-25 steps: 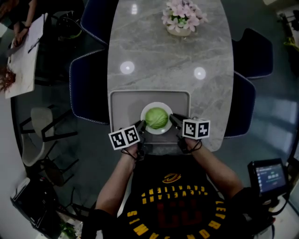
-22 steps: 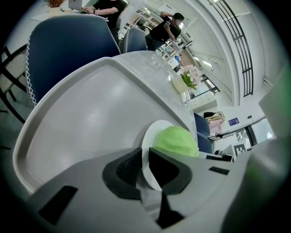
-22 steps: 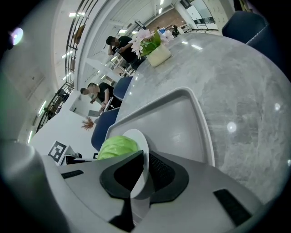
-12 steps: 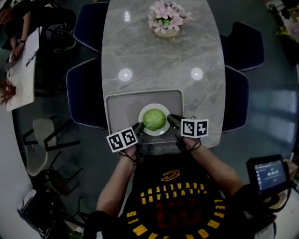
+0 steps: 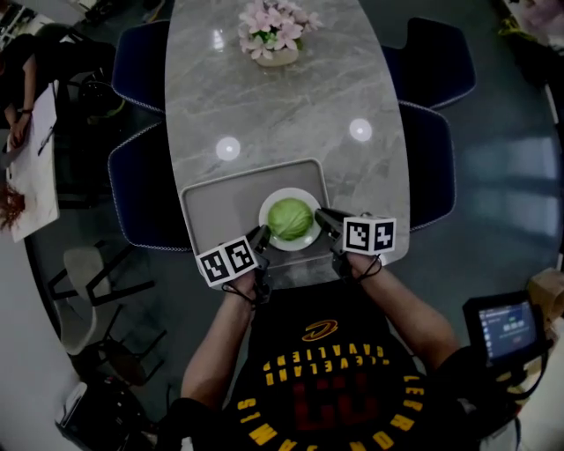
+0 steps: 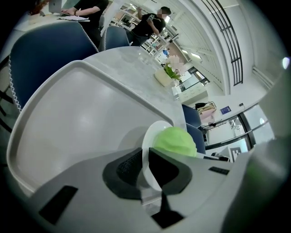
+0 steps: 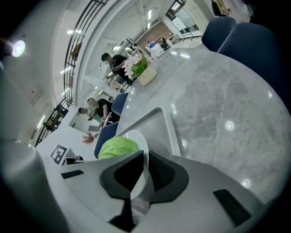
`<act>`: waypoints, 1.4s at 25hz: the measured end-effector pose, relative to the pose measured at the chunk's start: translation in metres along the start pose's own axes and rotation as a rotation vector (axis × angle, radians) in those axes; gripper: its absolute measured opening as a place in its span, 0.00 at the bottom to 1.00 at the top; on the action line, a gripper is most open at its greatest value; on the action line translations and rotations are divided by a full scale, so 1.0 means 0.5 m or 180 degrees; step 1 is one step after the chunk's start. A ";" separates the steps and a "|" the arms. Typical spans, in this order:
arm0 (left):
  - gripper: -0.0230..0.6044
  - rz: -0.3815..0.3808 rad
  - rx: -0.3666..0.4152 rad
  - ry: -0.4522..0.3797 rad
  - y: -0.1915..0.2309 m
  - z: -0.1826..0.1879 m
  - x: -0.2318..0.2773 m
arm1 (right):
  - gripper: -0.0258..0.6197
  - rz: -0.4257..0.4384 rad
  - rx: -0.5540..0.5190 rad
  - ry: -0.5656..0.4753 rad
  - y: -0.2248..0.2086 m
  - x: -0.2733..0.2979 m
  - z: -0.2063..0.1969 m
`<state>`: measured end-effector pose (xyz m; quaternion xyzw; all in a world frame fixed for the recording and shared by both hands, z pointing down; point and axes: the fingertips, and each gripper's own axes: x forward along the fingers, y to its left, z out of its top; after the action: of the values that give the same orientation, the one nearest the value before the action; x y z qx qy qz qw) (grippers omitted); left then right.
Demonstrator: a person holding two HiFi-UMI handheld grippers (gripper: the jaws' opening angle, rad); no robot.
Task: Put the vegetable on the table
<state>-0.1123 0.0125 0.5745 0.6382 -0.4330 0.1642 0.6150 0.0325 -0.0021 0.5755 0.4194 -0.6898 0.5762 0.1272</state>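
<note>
Blue chairs [image 5: 141,194] flank pink flowers [image 5: 275,26]; perhaps a tablet [image 5: 504,328] glows lower-right.

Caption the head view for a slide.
Left claw and right claw grip opposite rims of a white plate holding a cabbage, over a grey tray on a marble table.

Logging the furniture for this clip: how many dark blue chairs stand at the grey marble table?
4 dark blue chairs: far-left chair, near-left chair, far-right chair, near-right chair. Others may be hidden past the grey marble table's far end.

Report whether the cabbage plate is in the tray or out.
In the tray: the plate shows inside its rim; left claw and right claw grip the plate edge.
</note>
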 end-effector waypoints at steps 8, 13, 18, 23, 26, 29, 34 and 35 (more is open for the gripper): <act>0.11 -0.0037 0.0210 0.0121 -0.064 -0.010 0.047 | 0.10 -0.0031 0.0153 -0.0182 -0.055 -0.057 0.016; 0.11 -0.0073 0.0262 0.0155 -0.110 -0.024 0.078 | 0.10 -0.0058 0.0196 -0.0248 -0.094 -0.093 0.035; 0.11 -0.0084 0.0321 0.0192 -0.156 -0.035 0.107 | 0.10 -0.0062 0.0257 -0.0317 -0.130 -0.133 0.051; 0.11 -0.0090 0.0365 0.0232 -0.196 -0.046 0.151 | 0.10 -0.0076 0.0292 -0.0382 -0.178 -0.161 0.072; 0.11 -0.0104 0.0392 0.0255 -0.214 -0.059 0.168 | 0.10 -0.0100 0.0313 -0.0411 -0.201 -0.178 0.072; 0.11 -0.0109 0.0411 0.0284 -0.238 -0.072 0.183 | 0.10 -0.0124 0.0342 -0.0425 -0.224 -0.199 0.076; 0.11 -0.0096 0.0433 0.0337 -0.275 -0.087 0.216 | 0.10 -0.0147 0.0396 -0.0442 -0.264 -0.229 0.090; 0.11 -0.0093 0.0436 0.0348 -0.281 -0.089 0.223 | 0.10 -0.0153 0.0407 -0.0447 -0.272 -0.234 0.092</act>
<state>0.0721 -0.0038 0.5755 0.6752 -0.3771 0.2190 0.5949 0.2175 0.0090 0.5778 0.4825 -0.6486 0.5850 0.0653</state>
